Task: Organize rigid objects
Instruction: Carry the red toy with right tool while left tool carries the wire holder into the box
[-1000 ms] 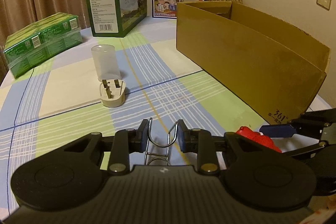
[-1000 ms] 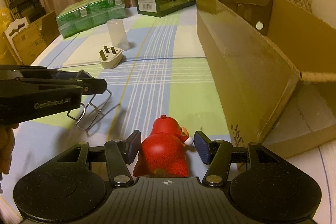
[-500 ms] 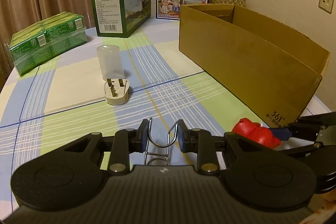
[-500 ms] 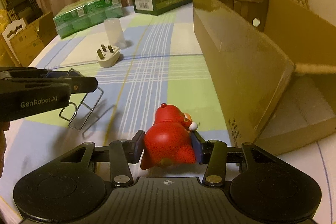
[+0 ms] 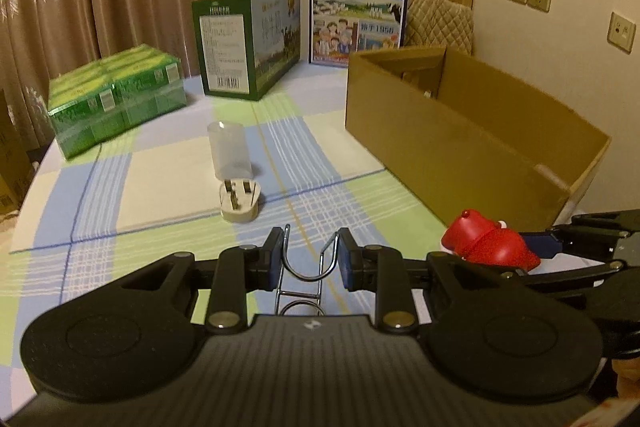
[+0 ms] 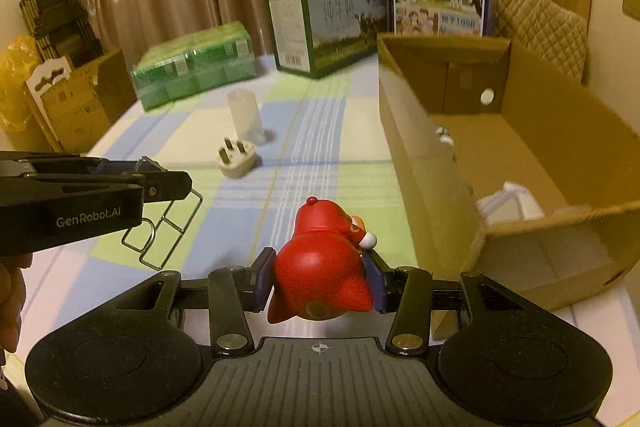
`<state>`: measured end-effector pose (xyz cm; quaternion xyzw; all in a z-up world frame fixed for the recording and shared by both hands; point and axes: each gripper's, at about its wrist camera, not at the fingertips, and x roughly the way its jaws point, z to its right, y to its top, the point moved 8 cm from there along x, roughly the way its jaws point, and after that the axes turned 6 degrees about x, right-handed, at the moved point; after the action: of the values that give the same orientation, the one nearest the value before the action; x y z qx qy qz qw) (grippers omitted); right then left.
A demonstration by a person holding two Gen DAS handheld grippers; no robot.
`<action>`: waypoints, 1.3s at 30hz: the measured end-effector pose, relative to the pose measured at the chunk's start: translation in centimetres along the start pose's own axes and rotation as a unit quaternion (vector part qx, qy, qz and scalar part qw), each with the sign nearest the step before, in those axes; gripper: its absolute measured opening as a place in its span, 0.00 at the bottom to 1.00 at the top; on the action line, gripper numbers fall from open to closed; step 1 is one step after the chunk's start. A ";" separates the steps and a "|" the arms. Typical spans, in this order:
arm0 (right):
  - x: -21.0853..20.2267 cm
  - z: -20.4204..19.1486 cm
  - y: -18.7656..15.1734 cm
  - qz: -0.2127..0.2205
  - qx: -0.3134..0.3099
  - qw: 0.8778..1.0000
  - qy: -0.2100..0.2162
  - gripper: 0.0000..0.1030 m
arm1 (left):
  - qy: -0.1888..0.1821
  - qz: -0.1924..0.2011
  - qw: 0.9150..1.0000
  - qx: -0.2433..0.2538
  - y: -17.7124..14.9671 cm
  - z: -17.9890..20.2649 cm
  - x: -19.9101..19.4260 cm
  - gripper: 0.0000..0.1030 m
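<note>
Red toy (image 6: 320, 275), beige plug (image 5: 239, 201), apparently frosted-white cup (image 5: 231, 149), brown box (image 5: 472, 143), blue-green-cream plaid tablecloth (image 5: 160, 187).

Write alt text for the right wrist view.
The right gripper clamps a red toy above a checked table, beside an open cardboard box. At left, the left gripper holds a wire rack; a plug and clear cup lie beyond.
</note>
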<state>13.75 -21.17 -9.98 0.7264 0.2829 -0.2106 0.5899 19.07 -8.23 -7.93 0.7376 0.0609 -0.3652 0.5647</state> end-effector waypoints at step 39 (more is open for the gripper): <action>-11.6 16.8 9.4 0.076 0.059 0.994 -0.053 0.42 | -0.085 0.040 0.995 0.016 13.4 15.7 -2.1 0.22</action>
<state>11.67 -40.78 0.74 0.7671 0.1820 -0.2197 0.5746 16.90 -26.07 2.45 0.7147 -0.0225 -0.4042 0.5703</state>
